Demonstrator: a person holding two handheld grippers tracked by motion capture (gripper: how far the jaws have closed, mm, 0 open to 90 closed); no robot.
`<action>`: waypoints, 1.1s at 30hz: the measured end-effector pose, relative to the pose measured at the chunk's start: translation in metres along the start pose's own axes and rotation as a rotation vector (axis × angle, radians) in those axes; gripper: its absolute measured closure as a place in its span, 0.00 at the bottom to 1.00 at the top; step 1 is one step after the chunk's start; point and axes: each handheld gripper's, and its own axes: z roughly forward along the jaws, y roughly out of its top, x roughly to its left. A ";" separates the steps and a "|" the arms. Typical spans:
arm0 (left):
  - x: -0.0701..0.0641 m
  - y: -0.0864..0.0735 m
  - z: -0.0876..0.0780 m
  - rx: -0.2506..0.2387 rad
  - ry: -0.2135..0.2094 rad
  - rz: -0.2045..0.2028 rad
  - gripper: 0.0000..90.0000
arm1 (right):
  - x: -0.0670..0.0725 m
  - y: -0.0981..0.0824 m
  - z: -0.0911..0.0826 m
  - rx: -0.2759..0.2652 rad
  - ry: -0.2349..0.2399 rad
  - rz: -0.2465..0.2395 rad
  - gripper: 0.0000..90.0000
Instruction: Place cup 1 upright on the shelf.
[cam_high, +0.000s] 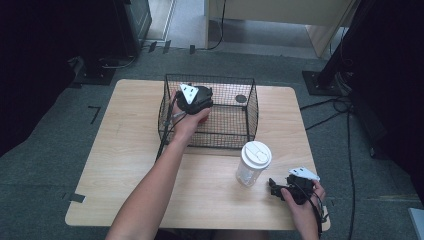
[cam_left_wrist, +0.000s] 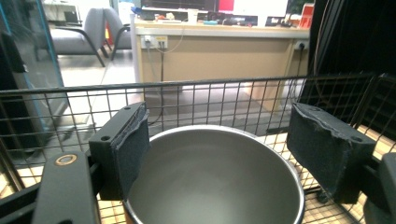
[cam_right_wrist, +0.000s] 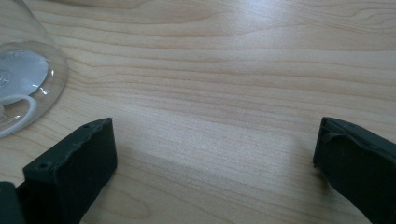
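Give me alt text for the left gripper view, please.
A grey metal bowl sits inside a black wire basket, with the left tongs open, one black pad on each side of the bowl's rim. Beyond the mesh stand a wooden desk and grey chairs.

High overhead; gripper cameras close over basket (cam_high: 210, 112), table (cam_high: 125, 160).

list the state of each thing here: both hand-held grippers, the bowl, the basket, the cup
left hand-held gripper: open, jaws either side of the bowl, inside the basket
right hand-held gripper: open, nothing between the jaws, low over the table
metal bowl: upright, empty, in the basket
wire basket: upright, open top, on the table
clear cup: upright, white lid on, standing on the table in front of the basket
wooden table: bears basket and cup
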 end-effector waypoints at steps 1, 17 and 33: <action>0.000 0.000 0.000 0.000 0.000 0.000 0.24 | 0.000 0.000 0.000 0.000 0.000 0.000 0.00; 0.007 0.023 -0.027 -0.120 -0.013 -0.027 0.15 | 0.000 0.000 0.000 0.000 0.000 0.002 0.00; 0.028 0.030 -0.090 -0.022 -0.090 -0.107 0.04 | 0.000 0.000 0.000 0.001 0.000 0.001 0.00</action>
